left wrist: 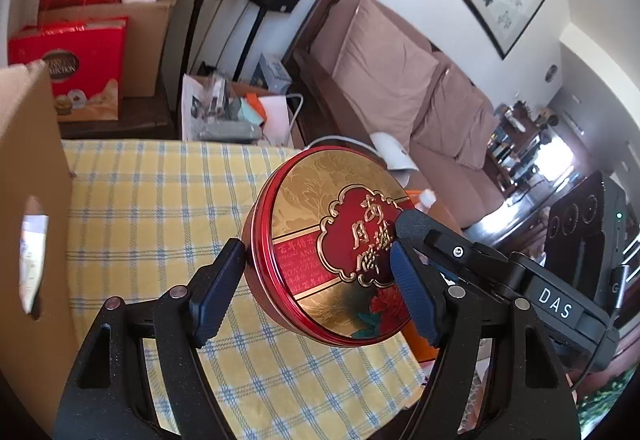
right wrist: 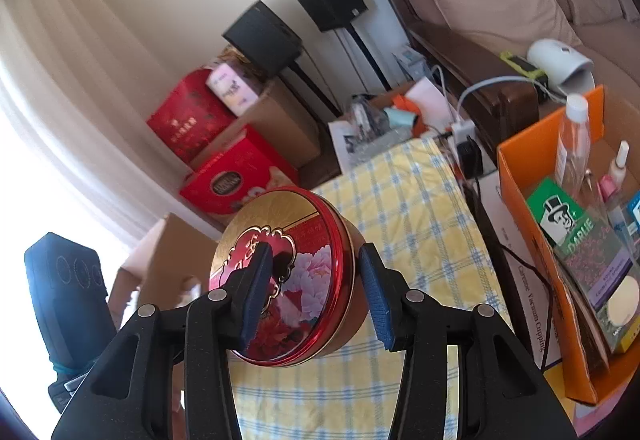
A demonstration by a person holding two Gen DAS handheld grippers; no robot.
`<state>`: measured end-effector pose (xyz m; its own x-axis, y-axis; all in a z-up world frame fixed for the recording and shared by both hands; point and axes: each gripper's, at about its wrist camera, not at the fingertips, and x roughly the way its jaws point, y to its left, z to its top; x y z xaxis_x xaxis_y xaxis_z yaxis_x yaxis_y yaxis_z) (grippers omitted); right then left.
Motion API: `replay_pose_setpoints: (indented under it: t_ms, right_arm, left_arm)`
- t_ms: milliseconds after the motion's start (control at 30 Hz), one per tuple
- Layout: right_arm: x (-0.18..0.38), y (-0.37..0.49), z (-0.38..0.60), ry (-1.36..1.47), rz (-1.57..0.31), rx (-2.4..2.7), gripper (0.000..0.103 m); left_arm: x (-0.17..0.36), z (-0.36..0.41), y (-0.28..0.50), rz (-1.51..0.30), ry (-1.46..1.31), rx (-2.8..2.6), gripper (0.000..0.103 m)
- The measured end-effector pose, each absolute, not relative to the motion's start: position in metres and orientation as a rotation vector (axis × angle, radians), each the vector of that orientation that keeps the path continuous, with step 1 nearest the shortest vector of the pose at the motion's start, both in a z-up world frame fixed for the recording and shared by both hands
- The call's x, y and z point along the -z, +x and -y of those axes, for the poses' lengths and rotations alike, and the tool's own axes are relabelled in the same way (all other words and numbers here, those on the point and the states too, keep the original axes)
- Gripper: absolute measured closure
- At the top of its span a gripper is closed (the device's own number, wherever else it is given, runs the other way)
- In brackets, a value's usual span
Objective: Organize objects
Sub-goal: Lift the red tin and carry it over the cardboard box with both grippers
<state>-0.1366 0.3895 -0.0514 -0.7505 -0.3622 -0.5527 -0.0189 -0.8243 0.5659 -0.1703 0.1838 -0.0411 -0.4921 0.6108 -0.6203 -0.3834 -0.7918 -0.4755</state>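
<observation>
Jaws of both grippers are clamped on one round red-and-gold tin (left wrist: 332,252), and the tin is carried clear of the counter (left wrist: 160,200) with its yellow checked cloth. In the left wrist view the left gripper (left wrist: 316,288) has one pad against the tin's side wall at 9 o'clock and the other laid on the lid face at 3 o'clock; the right gripper (left wrist: 404,228) enters from 3 o'clock with a pad on the lid. In the right wrist view the right gripper (right wrist: 316,288) shows the same pattern, one pad on the lid and one beside the tin's wall; whether that outer pad presses the wall cannot be settled from this angle. The tin (right wrist: 288,280) is tilted, lid towards the cameras, above the near part of the cloth. An orange box (right wrist: 532,224) at 3 o'clock already holds a clear bottle (right wrist: 574,144), a green toothpaste carton (right wrist: 560,216) and small bottles, so part of the sorting appears done. A plain cardboard box (left wrist: 28,208) stands at 9 o'clock in the left view; its contents are not visible. Judgement: the tin is in transit and not yet placed; its destination cannot be determined.
</observation>
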Motion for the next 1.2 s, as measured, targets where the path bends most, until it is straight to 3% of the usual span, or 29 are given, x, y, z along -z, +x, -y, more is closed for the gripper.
replay_pose_setpoints:
  t_ms: [567,1200]
  right_arm:
    - [-0.021,-0.12,-0.31,0.875,0.68,2.608,0.057]
    - [-0.027,-0.145,-0.182,0.93,0.545,2.414,0.057]
  left_arm:
    - [-0.016,-0.093,-0.141,0.476,-0.983,-2.403,0.032]
    - [-0.019,0.039,-0.13,0.594,-1.016,-2.564,0.032]
